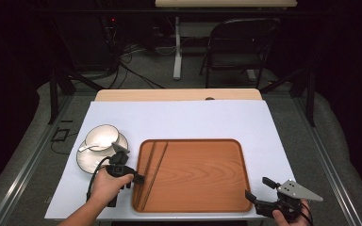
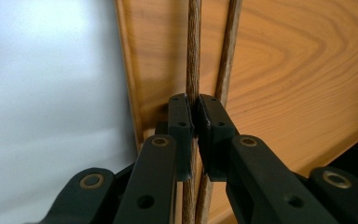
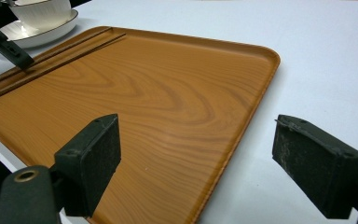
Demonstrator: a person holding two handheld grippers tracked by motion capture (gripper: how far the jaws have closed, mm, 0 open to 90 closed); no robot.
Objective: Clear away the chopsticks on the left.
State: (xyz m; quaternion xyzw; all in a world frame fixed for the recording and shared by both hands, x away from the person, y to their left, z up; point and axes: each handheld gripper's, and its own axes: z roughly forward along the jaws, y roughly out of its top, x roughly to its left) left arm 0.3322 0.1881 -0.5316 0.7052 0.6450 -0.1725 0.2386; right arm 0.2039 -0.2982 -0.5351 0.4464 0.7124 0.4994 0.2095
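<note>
Down at the tray's left edge: two dark wooden chopsticks [image 2: 193, 56] lying side by side lengthwise, close together, near the rim. Left gripper [image 2: 196, 121], jaws pinched on one chopstick, the other stick just beside the right jaw; held by the left hand [image 1: 106, 186] at the tray's near left corner. Wood-grain tray [image 1: 202, 179], on a pale sheet [image 1: 193, 120] over the table, otherwise bare. Left of the tray, a white cup [image 1: 102, 137] tilted on a saucer [image 1: 86, 160], a spoon [image 1: 90, 148] resting there. Right gripper [image 1: 259, 188], jaws spread wide, holding nothing, over the tray's near right corner with one jaw above the wood and the other above the sheet. Beyond the table, a dark folding chair [image 1: 240, 47] on the floor.
</note>
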